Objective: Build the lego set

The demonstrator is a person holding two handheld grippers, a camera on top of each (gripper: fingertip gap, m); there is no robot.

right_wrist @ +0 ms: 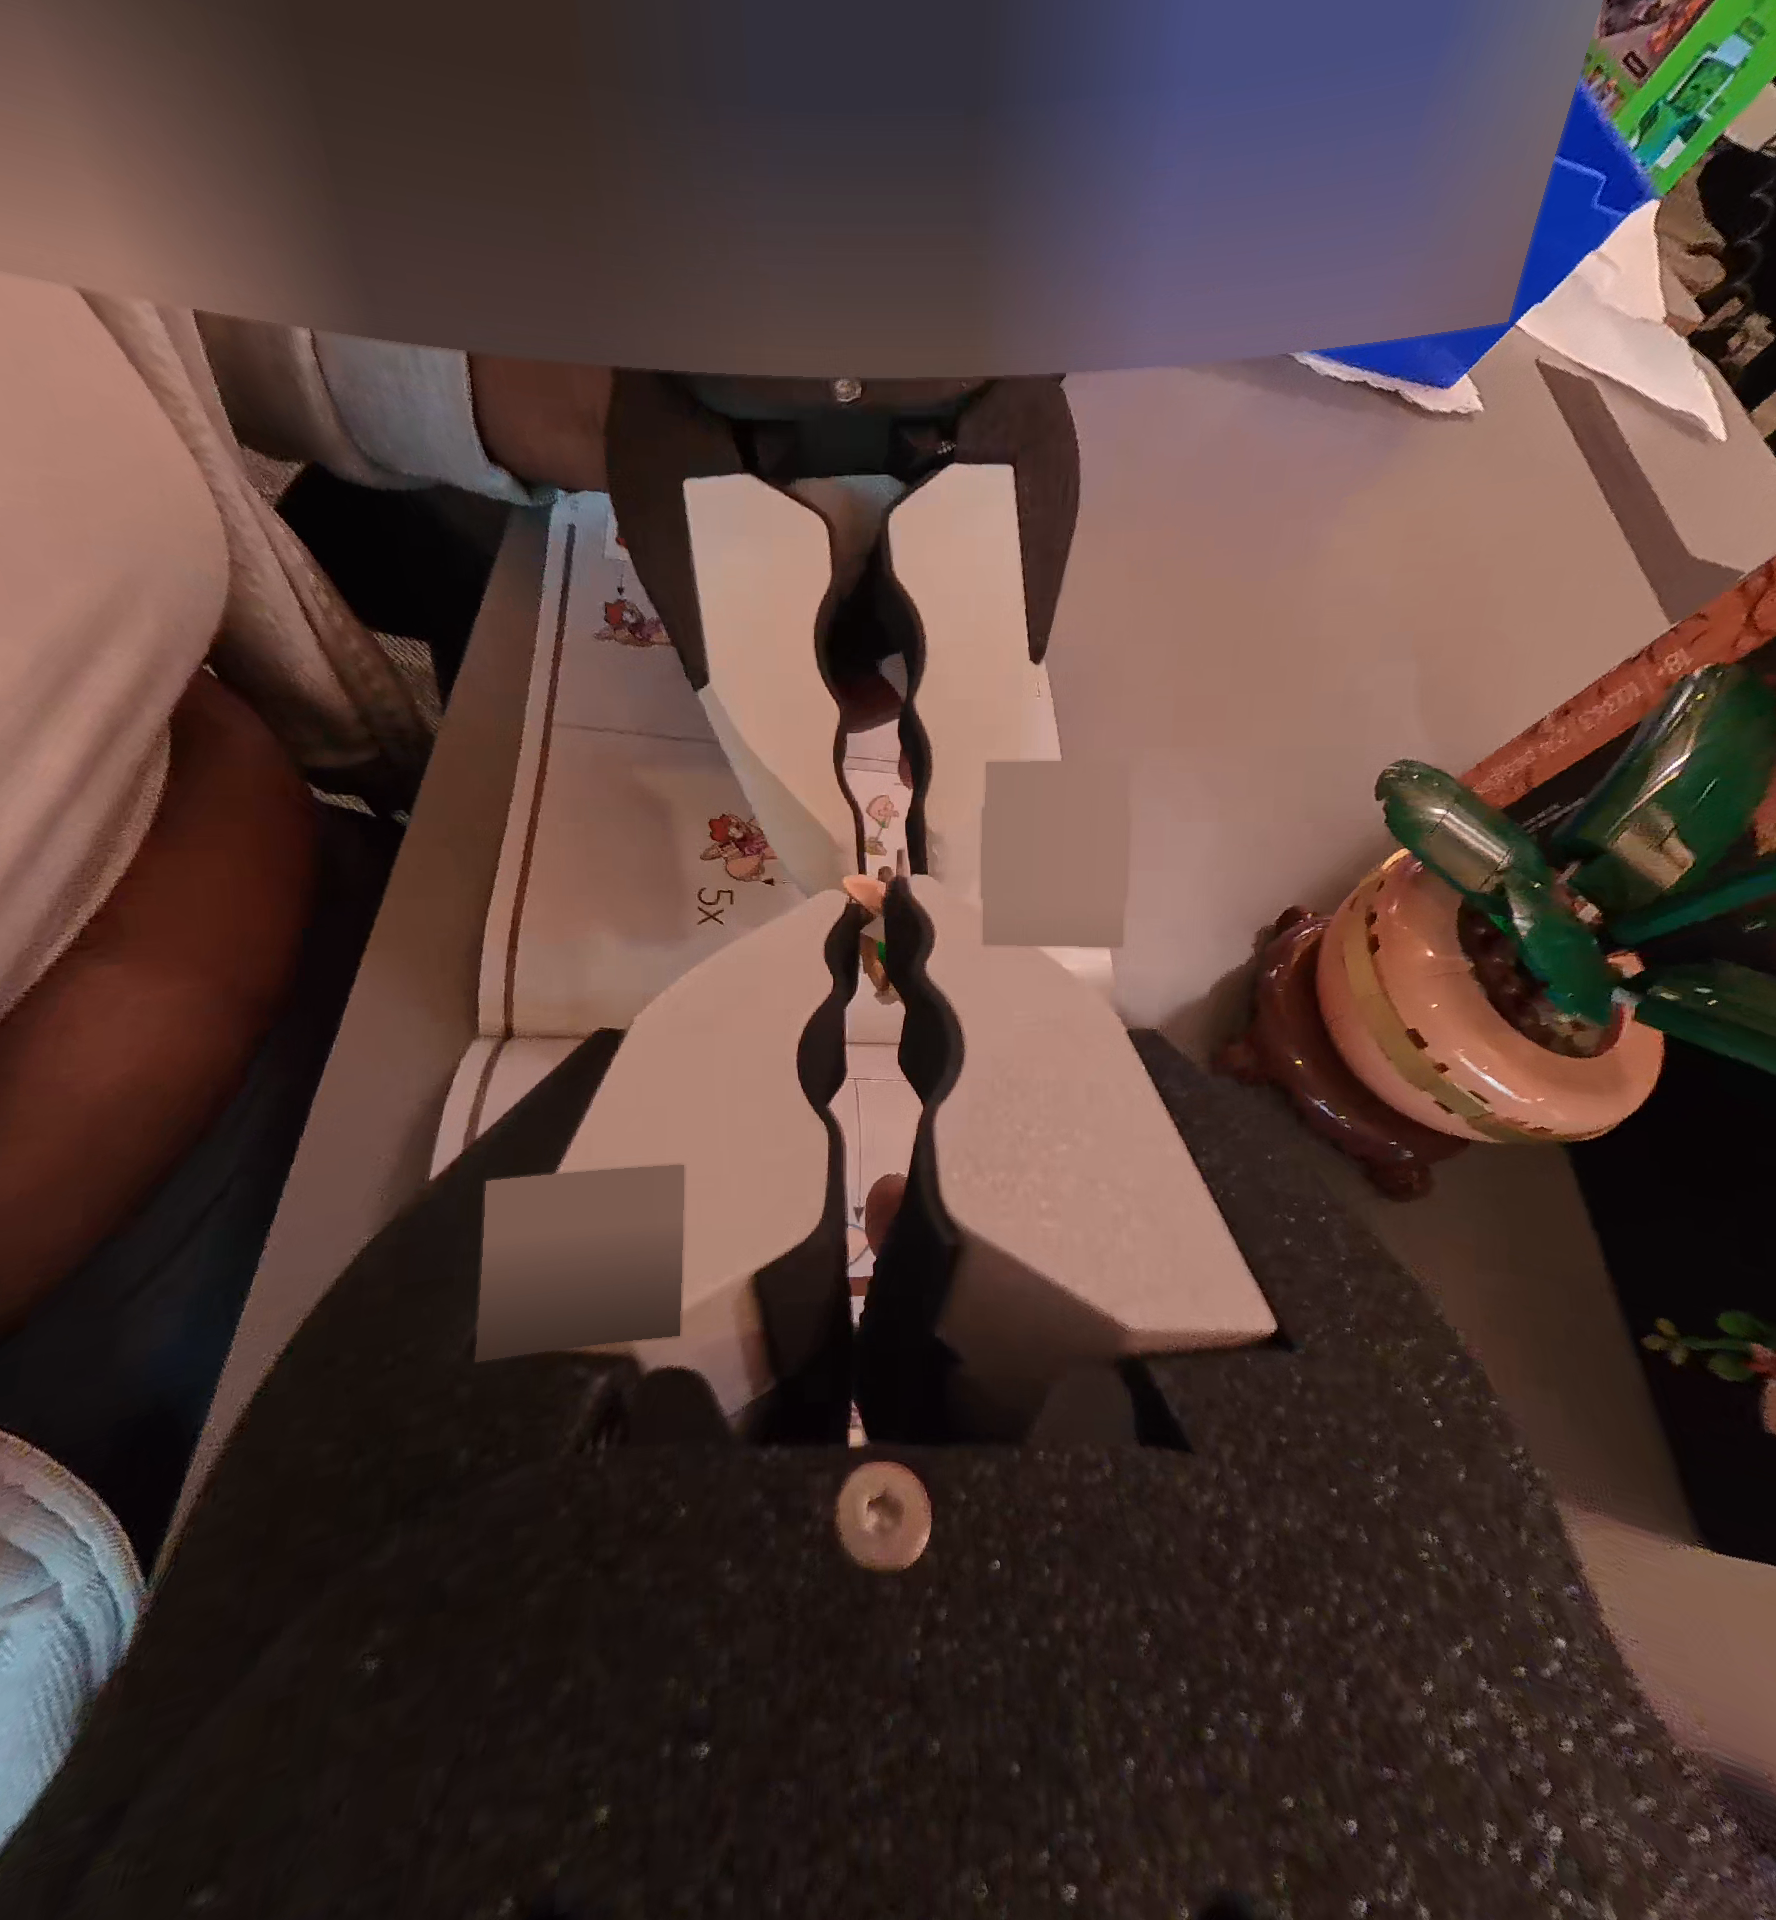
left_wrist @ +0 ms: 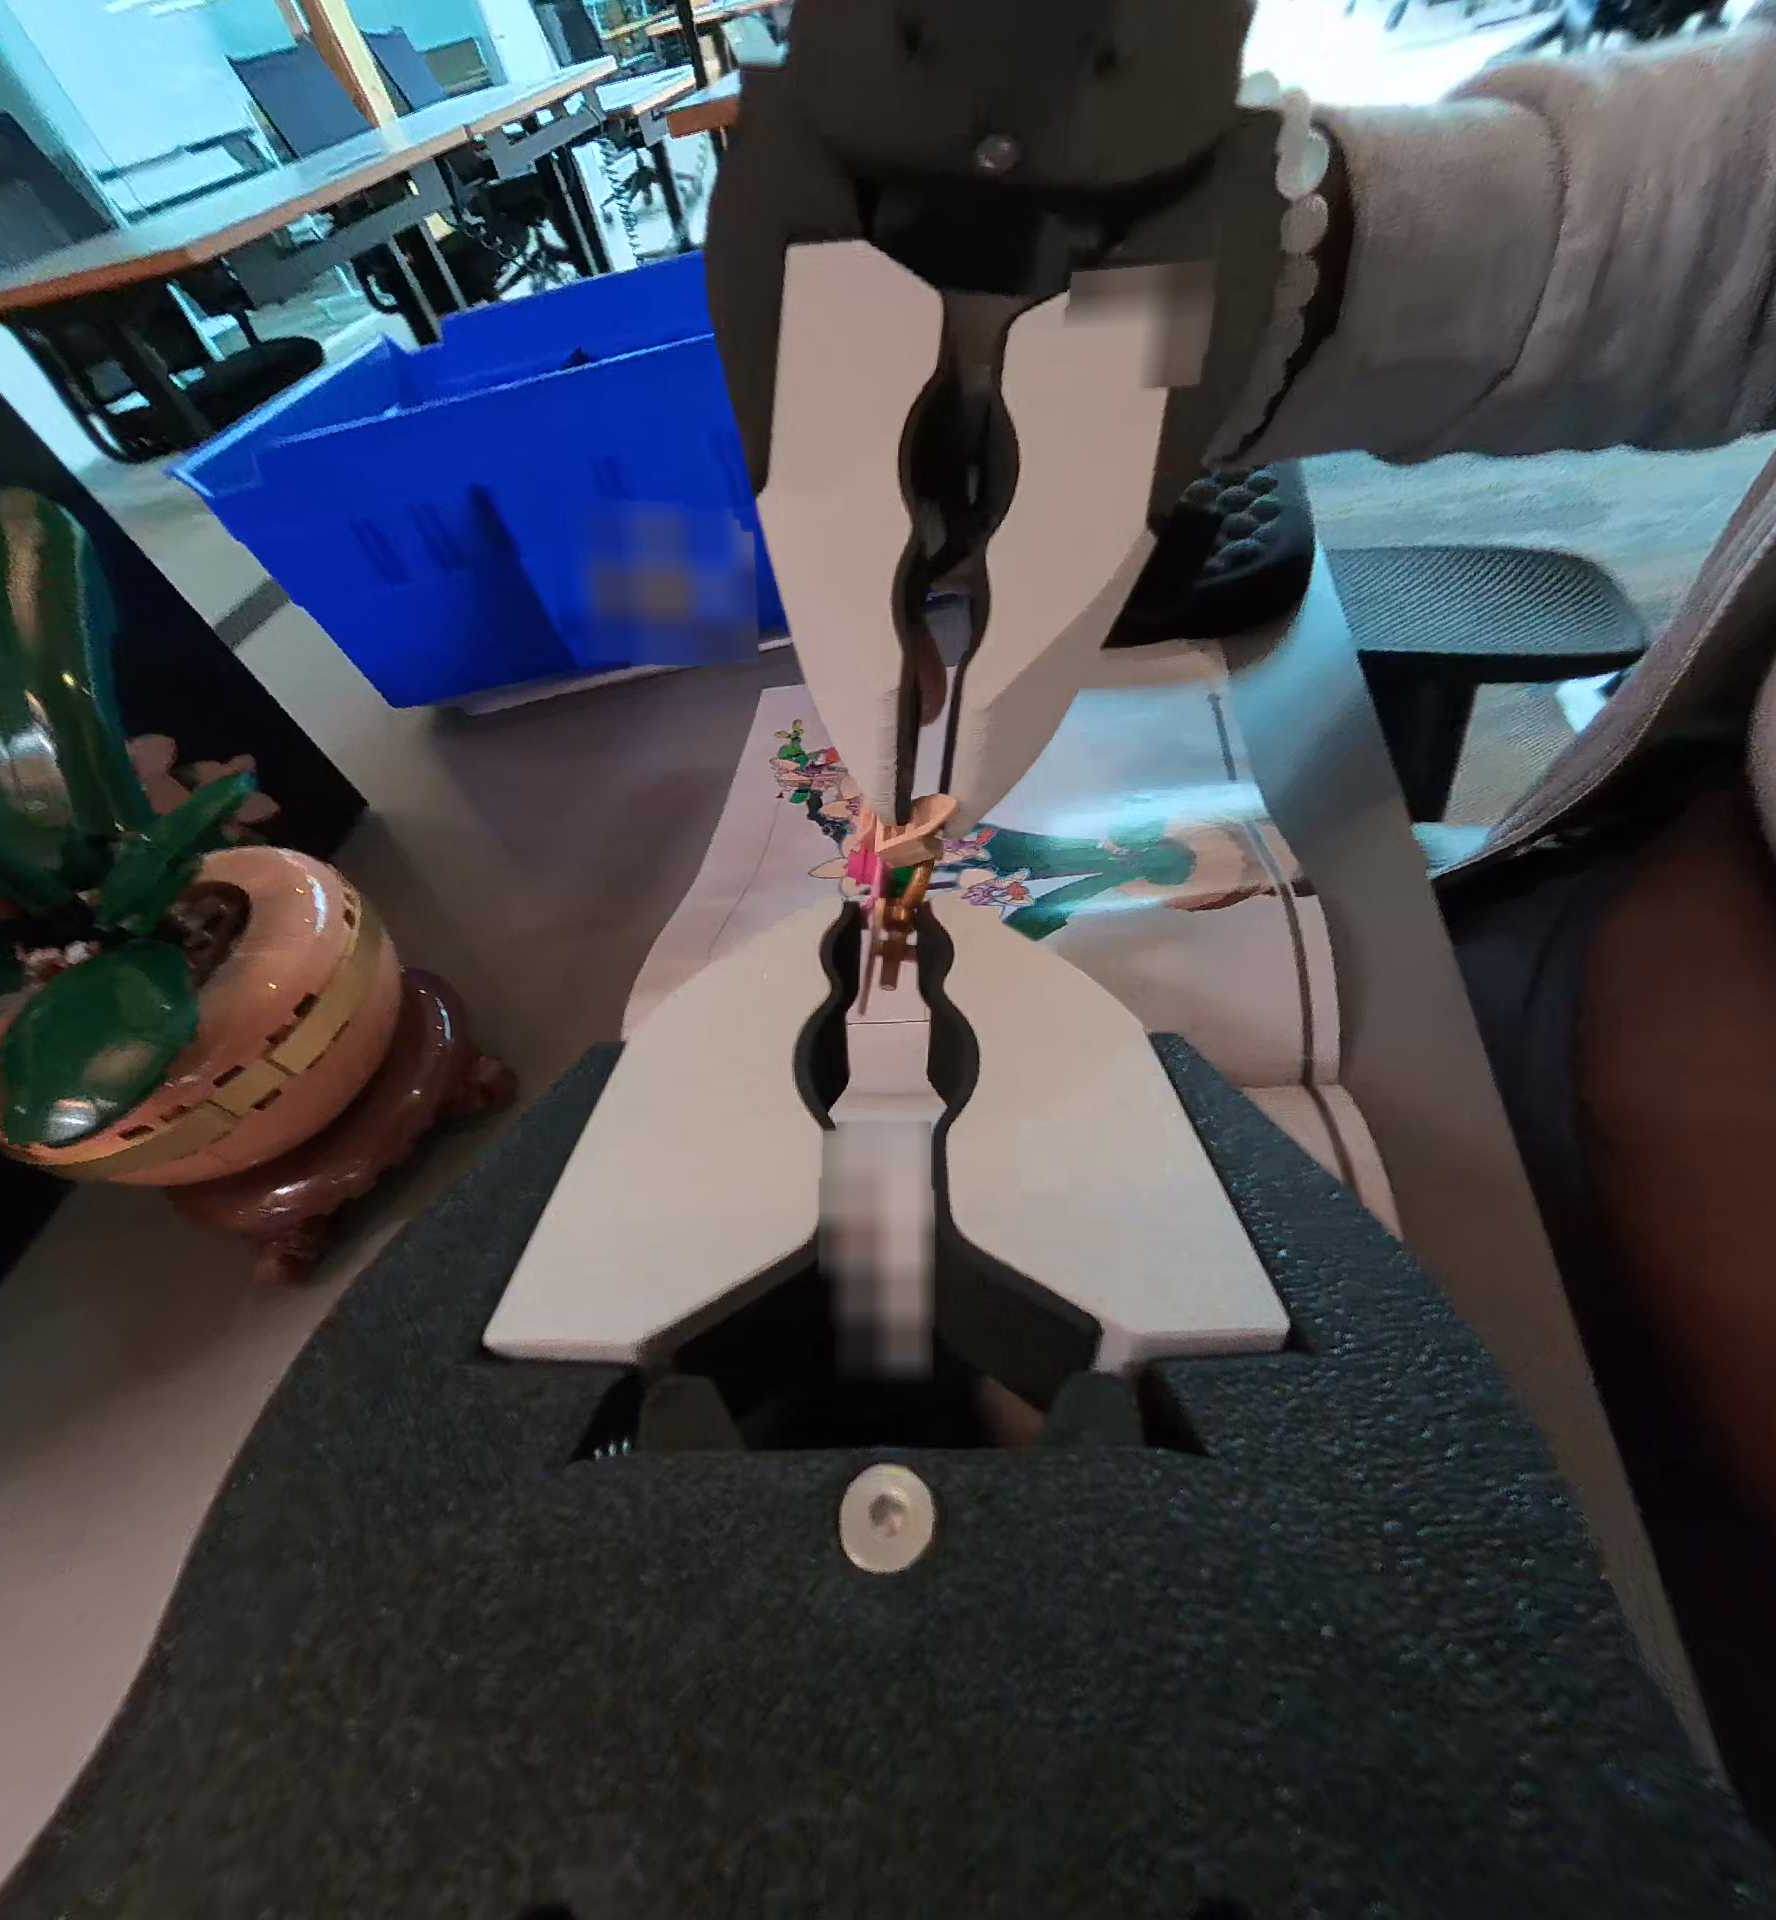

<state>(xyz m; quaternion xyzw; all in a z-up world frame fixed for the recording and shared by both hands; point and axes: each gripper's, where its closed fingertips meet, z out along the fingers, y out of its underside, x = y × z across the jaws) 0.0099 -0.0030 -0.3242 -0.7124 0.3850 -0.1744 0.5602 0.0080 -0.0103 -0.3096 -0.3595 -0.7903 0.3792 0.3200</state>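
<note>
Both grippers are meeting tip to tip above the open instruction booklet with printed flower diagrams [left_wrist: 1092, 862], which is lying on the pale grey table [left_wrist: 510, 831].

Left gripper [left_wrist: 889, 935], white fingers with black wavy pads: jaws are drawn in close and pinching the lower end of a small flower sub-assembly of tan, pink, green and gold lego pieces [left_wrist: 894, 862]. The stem end is sitting between the pads.

Right gripper [right_wrist: 871, 914], seen from the left wrist view coming in from above [left_wrist: 920, 810]: its jaws are nearly together, clamping the tan petal piece at the top of the same sub-assembly. In its own view the piece [right_wrist: 868, 914] is showing only as a sliver between the pads.

Step in hand, as I judge it: pressing a petal onto the little flower, held in mid-air between the two tools.

Next move likely calls for a straight, steady push along the stud axis while the left grip is holding firm; any twist could pop the tiny parts loose.

Off to the side, the partly built pink round lego pot with green leaves on a brown stand [left_wrist: 188, 997] is standing on the table, well apart from the grippers. A blue plastic bin [left_wrist: 468, 499] is sitting behind.
</note>
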